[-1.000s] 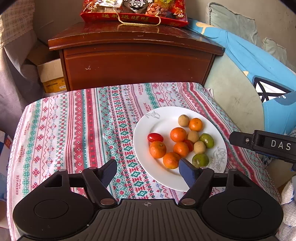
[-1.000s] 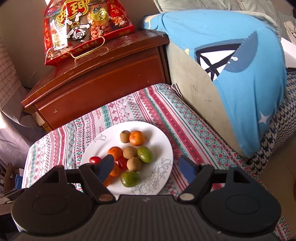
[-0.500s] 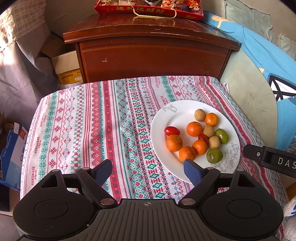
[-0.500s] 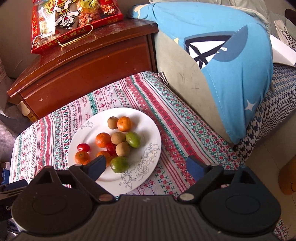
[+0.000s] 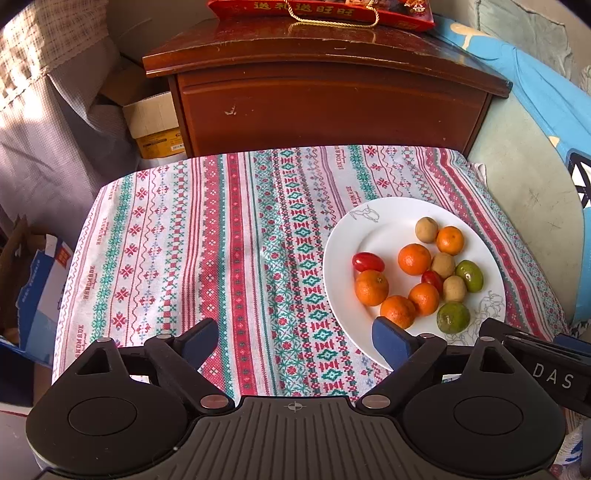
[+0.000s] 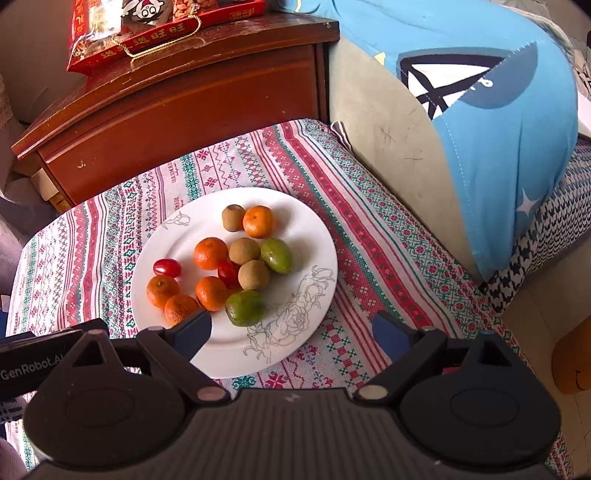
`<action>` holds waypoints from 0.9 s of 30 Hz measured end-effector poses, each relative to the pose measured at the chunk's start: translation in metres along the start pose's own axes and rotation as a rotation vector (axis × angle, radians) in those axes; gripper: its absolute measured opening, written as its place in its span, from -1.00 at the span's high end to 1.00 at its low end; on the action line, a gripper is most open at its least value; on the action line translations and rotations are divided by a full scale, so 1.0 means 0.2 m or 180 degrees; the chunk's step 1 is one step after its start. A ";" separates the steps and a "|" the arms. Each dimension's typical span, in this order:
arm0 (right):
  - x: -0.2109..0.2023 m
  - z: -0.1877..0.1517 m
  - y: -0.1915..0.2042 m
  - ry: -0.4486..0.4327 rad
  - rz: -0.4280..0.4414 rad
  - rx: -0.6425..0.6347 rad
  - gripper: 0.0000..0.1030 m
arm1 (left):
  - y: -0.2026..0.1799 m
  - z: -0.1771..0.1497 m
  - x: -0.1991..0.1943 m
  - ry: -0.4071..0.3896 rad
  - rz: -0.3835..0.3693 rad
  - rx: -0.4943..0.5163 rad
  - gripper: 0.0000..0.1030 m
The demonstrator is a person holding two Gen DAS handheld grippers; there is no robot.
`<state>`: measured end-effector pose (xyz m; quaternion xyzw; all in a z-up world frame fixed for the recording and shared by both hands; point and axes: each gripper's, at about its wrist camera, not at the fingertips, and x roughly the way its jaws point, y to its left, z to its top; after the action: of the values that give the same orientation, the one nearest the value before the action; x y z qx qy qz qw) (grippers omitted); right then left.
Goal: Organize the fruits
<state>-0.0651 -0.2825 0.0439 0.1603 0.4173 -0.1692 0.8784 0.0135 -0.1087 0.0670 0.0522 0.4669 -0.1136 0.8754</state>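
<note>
A white plate sits on the patterned tablecloth at the table's right side. It holds several small oranges, three brown longans, two green fruits and two red cherry tomatoes. My left gripper is open and empty above the table's near edge, left of the plate. My right gripper is open and empty over the plate's near rim.
A brown wooden cabinet stands behind the table with a red snack package on top. A blue cushion lies to the right. Cardboard boxes stand at the left.
Both grippers have drawn back and shifted left, so the plate sits further right in the left wrist view. Both stay open. The fruits have not moved.
</note>
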 end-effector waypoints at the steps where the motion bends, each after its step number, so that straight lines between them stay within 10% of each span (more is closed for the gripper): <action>1: 0.01 0.00 0.01 -0.0002 -0.0013 -0.0023 -0.83 | 0.00 0.00 0.00 -0.0001 0.0014 -0.0010 -0.79; 27: 0.08 -0.03 0.06 0.0067 -0.0038 -0.0157 -0.84 | -0.02 0.00 0.06 0.0036 0.0267 0.0070 -0.80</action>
<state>-0.0543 -0.2714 0.0298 0.1378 0.4315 -0.1625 0.8766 0.0196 -0.1144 0.0573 0.0820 0.4680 -0.0816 0.8761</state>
